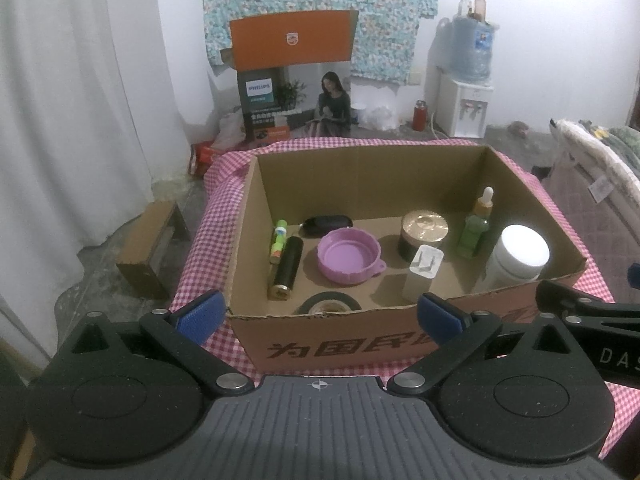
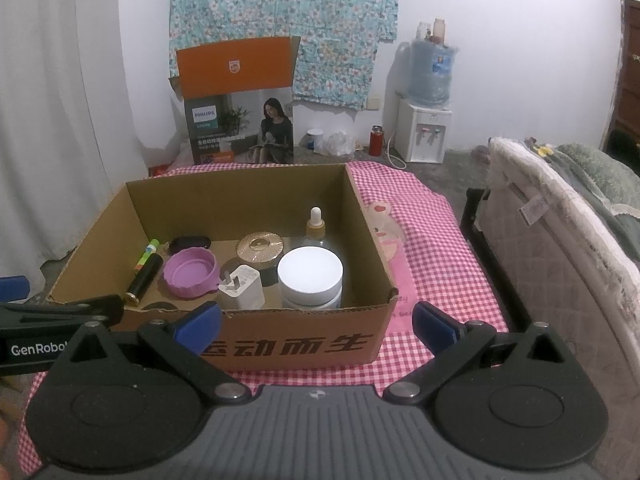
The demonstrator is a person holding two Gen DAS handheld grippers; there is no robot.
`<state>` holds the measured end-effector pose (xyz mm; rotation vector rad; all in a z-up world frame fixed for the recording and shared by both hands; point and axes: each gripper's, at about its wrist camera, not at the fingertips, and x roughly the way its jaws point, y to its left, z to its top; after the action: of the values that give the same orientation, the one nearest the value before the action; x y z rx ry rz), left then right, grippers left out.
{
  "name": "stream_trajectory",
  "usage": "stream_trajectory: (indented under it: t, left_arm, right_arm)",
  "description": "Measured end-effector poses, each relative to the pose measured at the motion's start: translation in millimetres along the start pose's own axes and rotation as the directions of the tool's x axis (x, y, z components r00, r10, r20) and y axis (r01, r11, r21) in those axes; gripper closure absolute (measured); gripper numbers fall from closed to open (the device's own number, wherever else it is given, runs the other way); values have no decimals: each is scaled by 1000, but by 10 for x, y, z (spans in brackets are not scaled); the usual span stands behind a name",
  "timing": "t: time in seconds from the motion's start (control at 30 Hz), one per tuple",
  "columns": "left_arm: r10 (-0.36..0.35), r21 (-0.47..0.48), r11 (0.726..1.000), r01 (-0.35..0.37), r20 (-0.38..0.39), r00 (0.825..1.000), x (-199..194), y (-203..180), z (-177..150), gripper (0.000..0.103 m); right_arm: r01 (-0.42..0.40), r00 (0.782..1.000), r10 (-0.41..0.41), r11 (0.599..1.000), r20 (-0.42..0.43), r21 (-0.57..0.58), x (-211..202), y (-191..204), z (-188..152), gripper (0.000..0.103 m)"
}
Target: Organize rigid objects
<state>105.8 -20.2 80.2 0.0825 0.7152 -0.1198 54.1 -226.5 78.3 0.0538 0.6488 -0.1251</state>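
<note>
An open cardboard box (image 1: 332, 344) (image 2: 304, 344) stands on a pink checked cloth. Inside lie a purple lid (image 1: 349, 254) (image 2: 191, 272), a black tube (image 1: 286, 268) (image 2: 145, 278), a green-and-white stick (image 1: 279, 240), a black case (image 1: 328, 224), a gold-topped jar (image 1: 424, 232) (image 2: 260, 248), a white charger plug (image 1: 422, 272) (image 2: 242, 288), a green dropper bottle (image 1: 478, 224), a white-lidded jar (image 1: 520, 256) (image 2: 311, 276) and a black tape roll (image 1: 330, 304). My left gripper (image 1: 320, 316) and right gripper (image 2: 316, 322) are open and empty, just short of the box's front wall.
The pink checked cloth (image 2: 432, 240) covers the table. A pink printed sheet (image 2: 394, 256) lies right of the box. A bed (image 2: 560, 216) stands close on the right. A Philips box (image 1: 294, 92), a water dispenser (image 1: 466, 100) and a red flask (image 1: 419, 115) are behind on the floor.
</note>
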Motion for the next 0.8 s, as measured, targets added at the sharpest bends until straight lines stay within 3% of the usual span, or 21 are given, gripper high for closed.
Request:
stream_trajectory:
  t: [0.8]
  left_arm:
    - [-1, -1, 1000, 1, 2, 1000, -2, 11, 0, 0]
  right_arm:
    - [-2, 1000, 2, 1000, 2, -2, -14, 15, 21, 0]
